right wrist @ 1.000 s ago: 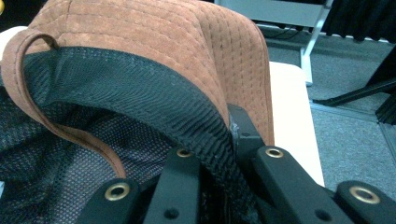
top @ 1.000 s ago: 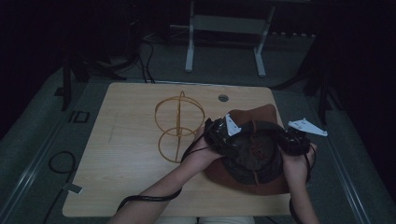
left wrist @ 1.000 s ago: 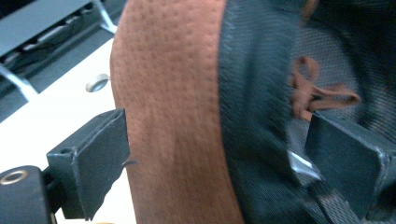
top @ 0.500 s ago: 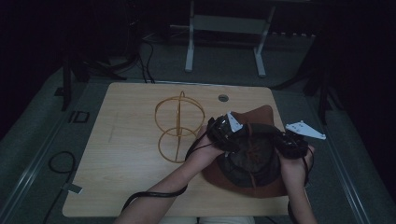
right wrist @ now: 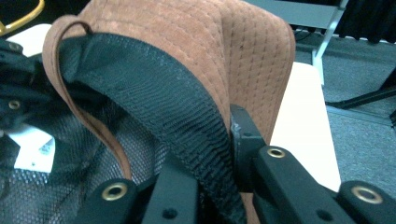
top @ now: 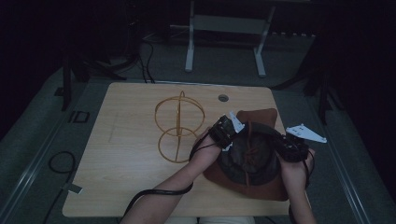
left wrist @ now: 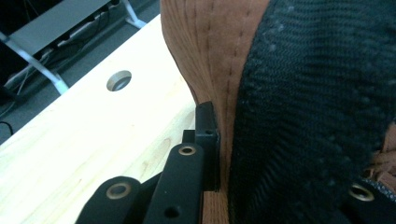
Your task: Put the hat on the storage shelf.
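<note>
The left tool (top: pixel 228 129) has just clamped the hat (top: pixel 254 156) rim — the right tool (top: pixel 290 147) pinches the opposite edge, ready to lift.

The hat (top: pixel 254 161) is lying at the near right corner of the table (top: pixel 126 186), reaching its right edge. The wire stand (top: pixel 177 126) is standing to its left, near the middle. The cable hole (top: pixel 223 98) is sitting by the far edge, behind the hat.

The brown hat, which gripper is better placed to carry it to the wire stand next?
Left, probably. The left gripper grips the brown hat on the side facing the wire stand; the right gripper holds the far side.
</note>
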### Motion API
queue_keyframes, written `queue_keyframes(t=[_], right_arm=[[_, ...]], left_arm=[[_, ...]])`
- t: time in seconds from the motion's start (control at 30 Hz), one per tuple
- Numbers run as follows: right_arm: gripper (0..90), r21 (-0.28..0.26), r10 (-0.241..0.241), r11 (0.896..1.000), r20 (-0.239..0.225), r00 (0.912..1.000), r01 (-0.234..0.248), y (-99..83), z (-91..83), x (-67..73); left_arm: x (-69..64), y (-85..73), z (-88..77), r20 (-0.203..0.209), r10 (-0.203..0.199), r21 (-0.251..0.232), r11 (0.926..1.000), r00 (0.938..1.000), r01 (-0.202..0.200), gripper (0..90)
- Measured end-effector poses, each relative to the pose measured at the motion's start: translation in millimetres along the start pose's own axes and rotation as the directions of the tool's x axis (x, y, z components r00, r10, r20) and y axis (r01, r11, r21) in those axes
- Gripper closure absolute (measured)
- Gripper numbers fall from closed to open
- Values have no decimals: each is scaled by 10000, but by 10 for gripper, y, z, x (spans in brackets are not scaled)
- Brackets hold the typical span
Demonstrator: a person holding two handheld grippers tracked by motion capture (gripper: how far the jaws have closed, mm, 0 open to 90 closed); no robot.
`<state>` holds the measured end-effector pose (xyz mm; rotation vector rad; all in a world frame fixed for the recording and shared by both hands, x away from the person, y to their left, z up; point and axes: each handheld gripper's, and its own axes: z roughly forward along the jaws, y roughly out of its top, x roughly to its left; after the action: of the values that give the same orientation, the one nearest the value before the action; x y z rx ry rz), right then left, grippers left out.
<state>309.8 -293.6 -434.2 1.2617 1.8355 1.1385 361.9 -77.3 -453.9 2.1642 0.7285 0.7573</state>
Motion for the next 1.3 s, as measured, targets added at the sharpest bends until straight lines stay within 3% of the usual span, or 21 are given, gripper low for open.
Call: queue_keyframes(t=[0.23, 0.4, 0.47, 0.57, 0.7, 0.8, 0.83, 0.9, 0.93, 0.97, 1.0, 1.03, 1.07, 1.1, 1.13, 1.17, 1.2, 1.27, 1.3], right_arm=[[618, 46, -243, 9997, -662, 9975, 247, -47, -108, -68], [556, 257, -639, 9973, -1438, 9875, 683, -117, -280, -103], [540, 272, -917, 9948, -1700, 9812, 977, -135, -359, -102], [510, 47, -998, 9947, -1993, 9749, 1028, -128, -518, -129], [495, -458, -1628, 9864, -1510, 9750, 1576, -108, -653, -248], [502, -549, -1260, 9911, -917, 9878, 1213, -93, -712, -424], [503, -635, -1139, 9920, -716, 9909, 1094, -88, -735, -485], [503, -730, -990, 9926, -221, 9948, 971, -74, -759, -608], [503, -773, -888, 9931, -38, 9960, 882, -67, -763, -670], [503, -790, -763, 9939, 115, 9970, 770, -58, -760, -726], [505, -752, -654, 9949, 257, 9975, 672, -49, -753, -772], [506, -681, -587, 9959, 229, 9980, 601, -39, -741, -808], [506, -654, -589, 9960, 238, 9980, 603, -32, -725, -828], [506, -583, -590, 9965, 270, 9979, 605, -26, -705, -836], [505, -477, -532, 9974, 41, 9986, 533, -24, -678, -836], [505, -476, -505, 9976, -126, 9986, 498, -28, -664, -826], [506, -461, -483, 9979, -423, 9979, 463, -40, -642, -793], [505, -373, -518, 9981, -895, 9946, 486, -70, -598, -730], [505, -289, -596, 9980, -1122, 9919, 567, -92, -569, -682]], left_arm=[[31, 48, -65, -439, 255, -422, 9987, 9987, -273, 874], [25, 80, -118, -507, 480, -636, 9967, 9976, -512, 875], [1, 92, -147, -674, 624, -670, 9955, 9958, -669, 875], [-9, 93, -182, -922, 844, -815, 9924, 9922, -920, 874], [17, 92, -250, -746, 763, -902, 9925, 9943, -829, 874], [42, 64, -314, -653, 820, -1098, 9900, 9945, -889, 874], [57, 45, -342, -431, 804, -1358, 9870, 9958, -855, 874], [63, 3, -411, -222, 988, -1879, 9770, 9949, -1012, 873], [65, -26, -454, 52, 1292, -2335, 9644, 9916, -1244, 873], [53, -47, -490, 0, 1513, -2537, 9561, 9885, -1463, 873], [51, -67, -530, 202, 1740, -2819, 9458, 9845, -1614, 873], [51, -89, -567, 453, 1986, -3147, 9330, 9790, -1747, 872], [43, -103, -598, 474, 2112, -3242, 9277, 9763, -1850, 873], [45, -121, -637, 789, 2351, -3497, 9166, 9688, -1940, 872], [43, -136, -661, 837, 2526, -3656, 9077, 9640, -2061, 872], [43, -136, -661, 837, 2526, -3656, 9077, 9640, -2061, 872], [45, -166, -721, 1020, 2882, -4043, 8865, 9521, -2250, 872], [50, -198, -784, 983, 3202, -4498, 8589, 9422, -2449, 872], [65, -218, -817, 1180, 3382, -4898, 8377, 9336, -2415, 872]])
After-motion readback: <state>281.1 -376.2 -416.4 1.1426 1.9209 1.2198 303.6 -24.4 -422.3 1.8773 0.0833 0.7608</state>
